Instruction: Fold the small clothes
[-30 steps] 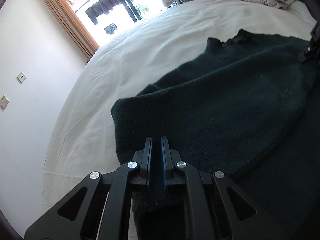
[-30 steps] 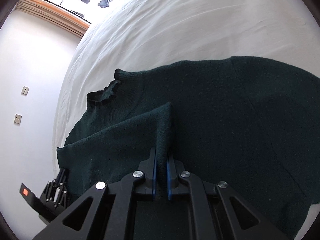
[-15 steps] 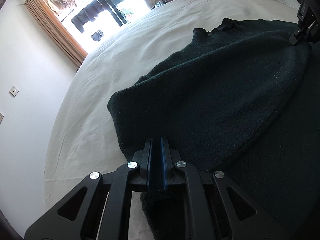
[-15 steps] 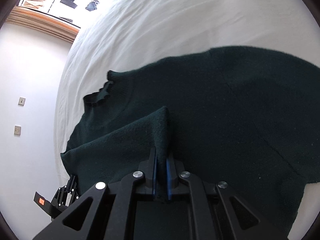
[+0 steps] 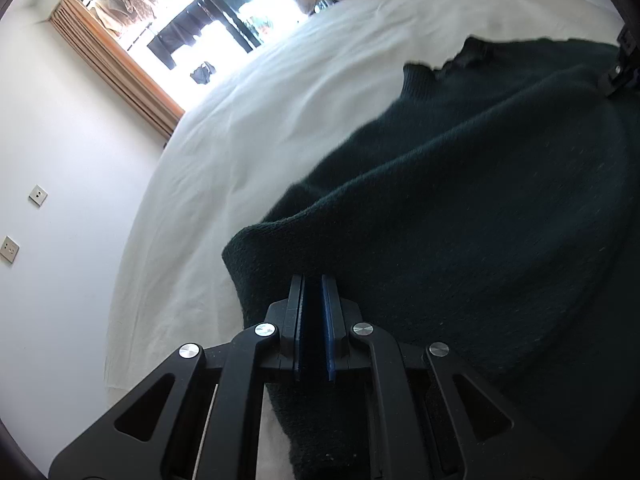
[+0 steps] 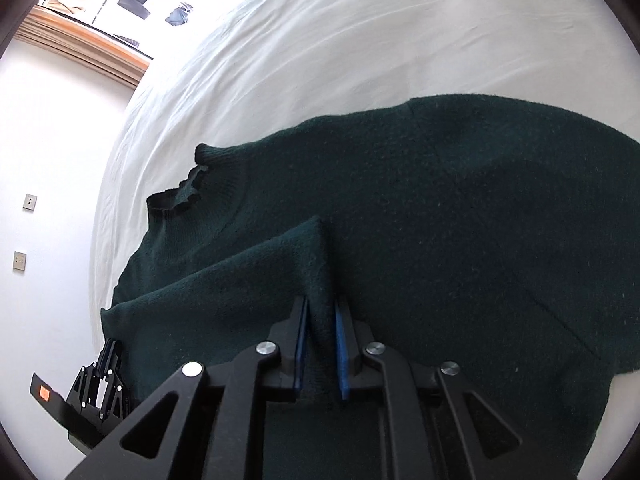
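White bed carrying dark green sweater (collar toward window). Left hand-held gripper clamped on sweater edge; right hand-held gripper pinching raised fold.

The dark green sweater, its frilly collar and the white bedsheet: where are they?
dark green sweater (image 6: 460, 240), right wrist view, its flat body.
frilly collar (image 6: 180, 196), right wrist view, ruffled edge.
white bedsheet (image 5: 280, 128), left wrist view, bare stretch.

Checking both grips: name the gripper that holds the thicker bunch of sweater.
The right gripper: a fold of sweater wedges its fingers apart; the left gripper's sit closer.
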{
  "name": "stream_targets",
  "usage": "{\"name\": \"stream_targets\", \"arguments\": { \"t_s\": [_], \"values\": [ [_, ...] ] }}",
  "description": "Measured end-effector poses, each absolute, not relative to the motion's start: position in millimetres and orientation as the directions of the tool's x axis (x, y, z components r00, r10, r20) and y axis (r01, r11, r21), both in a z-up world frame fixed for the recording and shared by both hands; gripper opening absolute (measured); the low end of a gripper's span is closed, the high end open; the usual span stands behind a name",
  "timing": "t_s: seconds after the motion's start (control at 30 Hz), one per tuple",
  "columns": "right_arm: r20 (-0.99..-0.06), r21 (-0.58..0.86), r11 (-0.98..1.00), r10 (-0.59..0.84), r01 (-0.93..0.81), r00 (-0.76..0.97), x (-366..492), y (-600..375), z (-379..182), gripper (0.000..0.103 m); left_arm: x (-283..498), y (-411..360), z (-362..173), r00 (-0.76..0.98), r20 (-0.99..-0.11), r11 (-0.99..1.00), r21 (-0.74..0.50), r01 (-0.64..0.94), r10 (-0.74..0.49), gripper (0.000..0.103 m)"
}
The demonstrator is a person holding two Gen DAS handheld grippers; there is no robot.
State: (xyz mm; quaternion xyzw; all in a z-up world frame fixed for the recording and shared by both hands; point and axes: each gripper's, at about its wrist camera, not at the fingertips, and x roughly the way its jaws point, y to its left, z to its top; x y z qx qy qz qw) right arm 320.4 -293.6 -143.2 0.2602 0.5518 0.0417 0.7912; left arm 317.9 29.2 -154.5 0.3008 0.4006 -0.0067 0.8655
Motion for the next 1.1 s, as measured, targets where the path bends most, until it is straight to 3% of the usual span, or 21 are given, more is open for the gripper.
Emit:
{"name": "stream_targets", "arguments": {
  "t_s": [0.07,0.17,0.2,0.33,0.4,0.5,0.53,0.57,0.6,0.67,0.8,0.97,1.03,1.1],
  "values": [
    [-0.843,0.460,0.866,0.357,0.197,0.402,317.6,-295.1,-141.0,0.016,313.7,33.1,-155.8,0.697,-0.680,0.821,0.519,0.236,0.230,0.007],
    [-0.861,0.312,0.926,0.181,0.213,0.476,301.8,-291.4,-115.2,0.035,308.0,35.3,-152.6,0.699,-0.677,0.820,0.521,0.235,0.230,0.008],
    [-0.836,0.309,0.929,0.164,0.202,0.524,295.2,-289.4,-103.5,0.035,306.1,36.6,-147.7,0.705,-0.671,0.824,0.520,0.225,0.231,0.008],
    [-0.692,0.496,0.868,0.412,-0.024,0.592,287.9,-254.5,-80.9,0.035,311.7,46.9,-118.7,0.756,-0.607,0.863,0.492,0.114,0.245,0.008],
    [-0.643,0.574,0.810,0.536,-0.119,0.547,297.1,-229.2,-88.5,0.035,329.3,51.1,-120.3,0.731,-0.627,0.865,0.491,0.103,0.269,0.008],
    [-0.615,0.659,0.741,0.632,-0.133,0.472,319.5,-204.7,-120.6,0.035,351.4,52.6,-153.9,0.661,-0.677,0.835,0.533,0.136,0.324,0.008],
    [-0.630,0.677,0.730,0.641,-0.095,0.439,328.0,-201.2,-137.1,0.035,349.1,51.8,-158.8,0.680,-0.655,0.822,0.553,0.133,0.331,0.008],
    [-0.654,0.676,0.736,0.627,-0.045,0.424,332.9,-201.4,-151.9,0.035,346.7,50.2,-160.1,0.692,-0.638,0.811,0.571,0.130,0.338,0.008],
    [-0.655,0.680,0.733,0.621,-0.021,0.430,334.5,-205.1,-161.0,0.018,346.2,49.8,-160.4,0.693,-0.635,0.808,0.575,0.129,0.341,0.008],
    [-0.632,0.704,0.710,0.614,0.019,0.472,333.6,-224.2,-168.4,0.001,347.4,54.2,-159.8,0.693,-0.642,0.821,0.557,0.129,0.327,0.008],
    [-0.571,0.763,0.640,0.602,0.091,0.558,316.5,-281.0,-174.4,0.000,348.5,60.3,-158.8,0.702,-0.643,0.829,0.542,0.136,0.305,0.008],
    [-0.628,0.721,0.636,0.433,0.275,0.647,287.1,-327.1,-164.9,0.004,342.7,73.6,-144.6,0.710,-0.611,0.840,0.540,0.050,0.350,0.008],
    [-0.611,0.709,0.675,0.443,0.204,0.656,277.3,-307.3,-148.5,0.009,333.5,76.0,-132.3,0.720,-0.595,0.850,0.527,0.012,0.358,0.008],
    [-0.537,0.762,0.643,0.558,0.080,0.632,276.1,-271.0,-137.9,0.010,320.7,65.6,-123.0,0.738,-0.593,0.863,0.505,0.029,0.322,0.008]
  ]
}}
